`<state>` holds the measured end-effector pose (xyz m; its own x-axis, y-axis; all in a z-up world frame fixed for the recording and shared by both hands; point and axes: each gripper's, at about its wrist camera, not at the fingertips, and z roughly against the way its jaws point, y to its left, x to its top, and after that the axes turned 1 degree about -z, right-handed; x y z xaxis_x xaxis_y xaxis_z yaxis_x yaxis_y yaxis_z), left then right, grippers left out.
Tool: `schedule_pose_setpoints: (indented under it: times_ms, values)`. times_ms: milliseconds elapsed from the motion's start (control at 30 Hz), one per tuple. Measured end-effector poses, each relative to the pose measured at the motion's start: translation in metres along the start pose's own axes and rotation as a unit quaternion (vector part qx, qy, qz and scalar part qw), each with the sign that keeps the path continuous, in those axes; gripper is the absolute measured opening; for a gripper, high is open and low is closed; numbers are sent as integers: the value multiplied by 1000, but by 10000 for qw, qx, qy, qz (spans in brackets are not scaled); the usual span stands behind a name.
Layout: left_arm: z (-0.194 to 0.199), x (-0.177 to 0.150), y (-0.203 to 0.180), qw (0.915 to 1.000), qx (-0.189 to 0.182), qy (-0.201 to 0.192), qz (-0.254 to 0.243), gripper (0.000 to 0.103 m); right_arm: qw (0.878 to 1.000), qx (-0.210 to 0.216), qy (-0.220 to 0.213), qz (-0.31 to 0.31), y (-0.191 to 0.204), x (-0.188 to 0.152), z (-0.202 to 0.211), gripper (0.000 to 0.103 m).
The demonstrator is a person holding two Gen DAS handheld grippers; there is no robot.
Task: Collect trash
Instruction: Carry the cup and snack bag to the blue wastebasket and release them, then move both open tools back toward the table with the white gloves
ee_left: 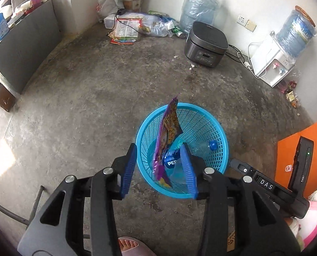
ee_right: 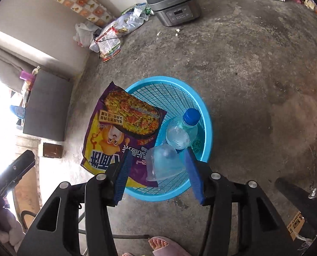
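Underfoot, stained concrete floor [ee_left: 107, 98]

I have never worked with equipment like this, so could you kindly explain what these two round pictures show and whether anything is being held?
There is no robot arm here: a person holds a two-fingered clamp in each hand, and a fisheye camera on each looks forward along its blue fingers. One picture is from the left gripper, the other from the right gripper. Both hang open over a round blue plastic mesh basket on the concrete floor, and neither grips anything. In the basket are a purple and yellow noodle packet leaning over the rim, a clear plastic bottle with a blue cap, a clear plastic cup and a blue Pepsi-labelled container. A dark rice cooker stands further back.
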<state>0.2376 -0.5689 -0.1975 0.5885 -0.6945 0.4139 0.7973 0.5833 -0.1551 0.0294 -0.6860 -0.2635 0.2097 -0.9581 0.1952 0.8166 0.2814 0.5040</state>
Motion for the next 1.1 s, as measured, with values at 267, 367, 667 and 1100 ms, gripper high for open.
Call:
schedule_pose_setpoints:
  times_ms: [267,367,667,1100]
  values:
    - [50,-8,-1,9992,59,-361,-138,39,9990,84,-247,365,6,-25,27,50]
    - [81,-12,-6,9978,170,-567,-295,40,9985,97,-304,447,10,-30,35,50]
    - [212,-40,3,9869,259,-1544,-379,55,9851,394,-938,1389,67,-56,97,50]
    - [401,-135,56,9526,389,-3017,22,90,9162,688,-2629,2944,170,-127,220,93]
